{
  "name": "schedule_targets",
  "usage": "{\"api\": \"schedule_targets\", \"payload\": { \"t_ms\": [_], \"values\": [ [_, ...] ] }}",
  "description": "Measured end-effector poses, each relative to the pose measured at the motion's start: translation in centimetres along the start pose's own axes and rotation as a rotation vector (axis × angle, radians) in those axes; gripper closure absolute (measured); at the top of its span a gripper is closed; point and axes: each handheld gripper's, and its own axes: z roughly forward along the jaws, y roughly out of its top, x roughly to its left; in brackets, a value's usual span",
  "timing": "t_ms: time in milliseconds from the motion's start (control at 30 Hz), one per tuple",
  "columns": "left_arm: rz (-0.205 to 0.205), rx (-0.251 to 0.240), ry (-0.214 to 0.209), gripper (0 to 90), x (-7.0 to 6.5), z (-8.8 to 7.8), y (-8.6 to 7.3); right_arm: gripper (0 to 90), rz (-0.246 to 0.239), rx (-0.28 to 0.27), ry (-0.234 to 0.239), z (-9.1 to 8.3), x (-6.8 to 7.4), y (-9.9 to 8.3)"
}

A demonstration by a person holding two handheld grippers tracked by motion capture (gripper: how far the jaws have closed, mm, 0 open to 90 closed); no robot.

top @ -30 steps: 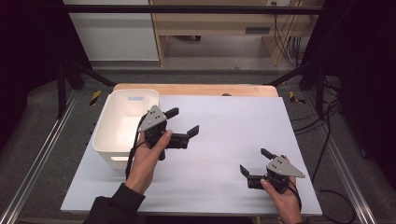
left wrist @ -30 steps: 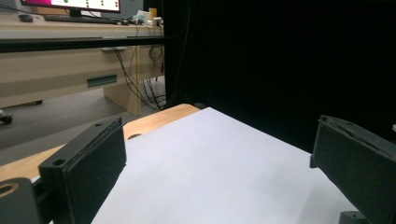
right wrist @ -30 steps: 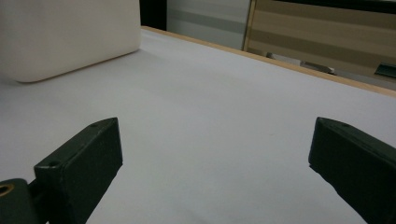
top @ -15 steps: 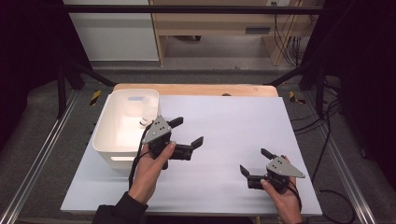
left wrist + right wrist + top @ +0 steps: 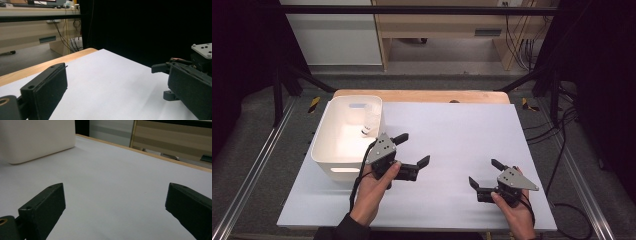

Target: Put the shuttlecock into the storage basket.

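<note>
White bin (image 5: 328, 142) at desk (image 5: 462, 135) left edge, small bottle (image 5: 368, 125) inside it, left claw (image 5: 411, 153) spread wide just beside bin, empty, right claw (image 5: 484, 174) wide, empty, well apart.

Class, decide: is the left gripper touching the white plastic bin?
Apart. The high view shows bare white table between the left gripper and the white plastic bin; its jaws stand open, empty.

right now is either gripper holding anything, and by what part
Nothing is held. The left gripper and right gripper are both open over the table, with bare table between their fingers.
</note>
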Motion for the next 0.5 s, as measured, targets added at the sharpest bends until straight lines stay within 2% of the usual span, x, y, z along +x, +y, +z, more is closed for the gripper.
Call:
{"api": "schedule_targets", "payload": {
  "t_ms": [500],
  "values": [
    [0.040,0.014,0.004,2.2,-1.3,-0.7,-1.9,2.9,-0.001,0.001,0.000,0.0,0.0,0.0]
  ]
}}
